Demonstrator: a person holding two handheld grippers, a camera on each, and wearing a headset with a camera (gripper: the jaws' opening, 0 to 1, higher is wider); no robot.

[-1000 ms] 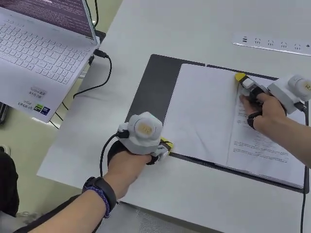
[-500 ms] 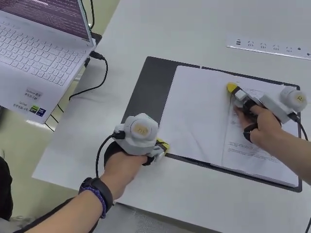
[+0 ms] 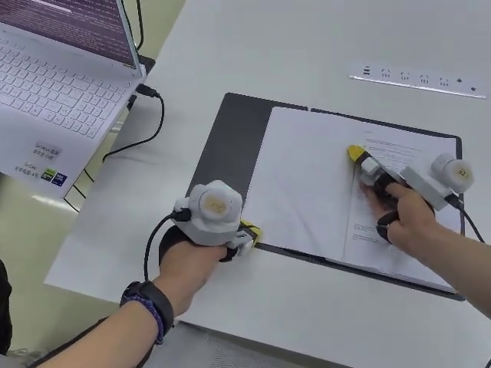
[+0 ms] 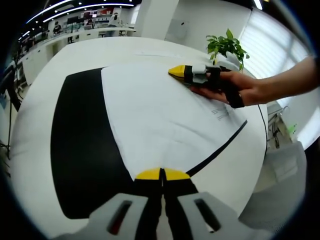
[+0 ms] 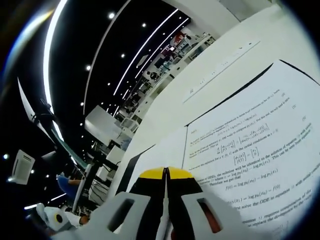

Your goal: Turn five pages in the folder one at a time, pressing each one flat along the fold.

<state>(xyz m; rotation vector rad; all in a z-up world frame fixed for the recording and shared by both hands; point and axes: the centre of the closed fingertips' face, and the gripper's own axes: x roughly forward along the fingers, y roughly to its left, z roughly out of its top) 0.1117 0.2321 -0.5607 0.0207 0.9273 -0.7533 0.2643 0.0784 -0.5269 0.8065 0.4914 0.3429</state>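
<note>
White table [image 3: 307,46] carries the open folder [image 3: 230,138] mid-frame. Right gripper [image 3: 354,153], fingers closed and empty, presses the fold; left gripper [image 3: 252,230], fingers closed, rests at the page [image 3: 307,184] corner. Dragging sideways could crease that sheet.

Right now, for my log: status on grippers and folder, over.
Left gripper shut at left page's near corner. Right gripper shut, tip on the fold. Folder open flat. Laptop well clear.
</note>
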